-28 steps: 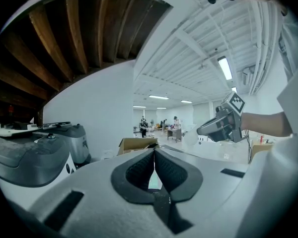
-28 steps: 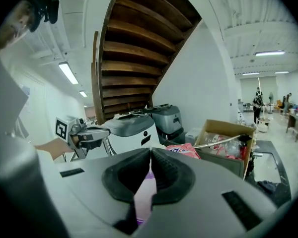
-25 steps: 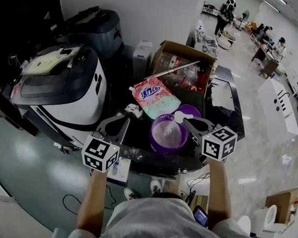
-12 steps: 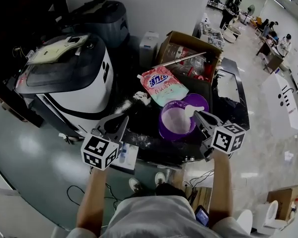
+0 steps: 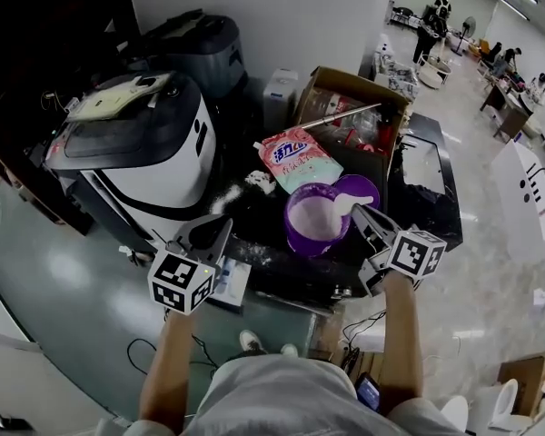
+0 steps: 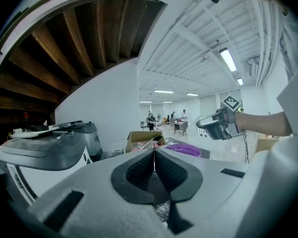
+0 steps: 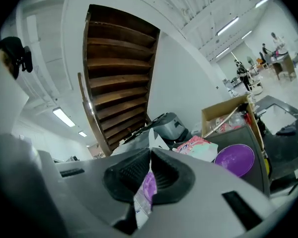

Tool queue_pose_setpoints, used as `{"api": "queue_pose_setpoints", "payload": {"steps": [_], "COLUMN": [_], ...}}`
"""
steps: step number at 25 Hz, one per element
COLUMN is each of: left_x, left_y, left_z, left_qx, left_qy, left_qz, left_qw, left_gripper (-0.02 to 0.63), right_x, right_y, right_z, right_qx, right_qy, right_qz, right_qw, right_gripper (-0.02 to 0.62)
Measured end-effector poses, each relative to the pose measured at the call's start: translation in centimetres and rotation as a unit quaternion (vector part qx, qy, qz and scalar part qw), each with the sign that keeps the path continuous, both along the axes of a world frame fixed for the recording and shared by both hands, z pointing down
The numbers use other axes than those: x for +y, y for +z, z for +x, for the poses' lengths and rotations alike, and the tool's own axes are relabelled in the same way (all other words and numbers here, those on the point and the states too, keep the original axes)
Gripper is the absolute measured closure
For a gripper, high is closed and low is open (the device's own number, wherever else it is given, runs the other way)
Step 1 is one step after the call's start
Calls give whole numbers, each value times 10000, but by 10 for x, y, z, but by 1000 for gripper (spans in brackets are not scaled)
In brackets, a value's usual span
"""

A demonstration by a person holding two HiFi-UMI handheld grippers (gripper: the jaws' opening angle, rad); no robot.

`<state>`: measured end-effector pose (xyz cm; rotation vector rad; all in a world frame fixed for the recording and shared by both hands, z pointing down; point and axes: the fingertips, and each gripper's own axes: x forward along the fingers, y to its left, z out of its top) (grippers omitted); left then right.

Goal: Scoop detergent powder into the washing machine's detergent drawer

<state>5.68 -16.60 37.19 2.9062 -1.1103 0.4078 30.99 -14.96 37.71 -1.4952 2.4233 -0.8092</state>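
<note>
The right tongs point(image 5: 358, 212), clenched on the scoop point(image 5: 351, 202), have raised it over the tub point(image 5: 311, 225) just ahead, seemingly ready for the washing machine point(image 5: 136, 157) beyond the clenched, empty left tongs point(image 5: 222, 226).

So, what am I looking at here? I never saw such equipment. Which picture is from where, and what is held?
No robot here: a person holds tongs in each hand. The top-down picture comes from a head camera; the other two from cameras riding on the tongs. On the dark table are a purple tub of white powder and a pink detergent pouch; a cardboard box is behind, a washing machine beside. The right tongs are shut on a white scoop by the tub; the left tongs are shut and empty.
</note>
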Motion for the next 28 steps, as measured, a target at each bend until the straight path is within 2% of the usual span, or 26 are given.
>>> {"api": "queue_pose_setpoints", "payload": {"steps": [6, 11, 21, 28], "left_x": [26, 50, 61, 48], "left_y": [-5, -6, 8, 32], "left_z": [6, -4, -66, -128], "left_qx": [-16, 23, 111, 137], "left_qy": [-174, -381, -763, -757], "left_qz": [28, -37, -97, -342], "left_qw": [9998, 9993, 9970, 9964], "left_gripper": [595, 595, 595, 595], "right_x": [15, 23, 23, 15], "right_y": [2, -3, 11, 29], "right_z": [-3, -13, -91, -159], "right_qx": [-238, -318, -6, 212], "right_qy": [-293, -522, -966, -1021], "right_qz": [58, 108, -65, -284], "right_qw": [9993, 9981, 9953, 9941], "right_gripper": [591, 591, 591, 591]}}
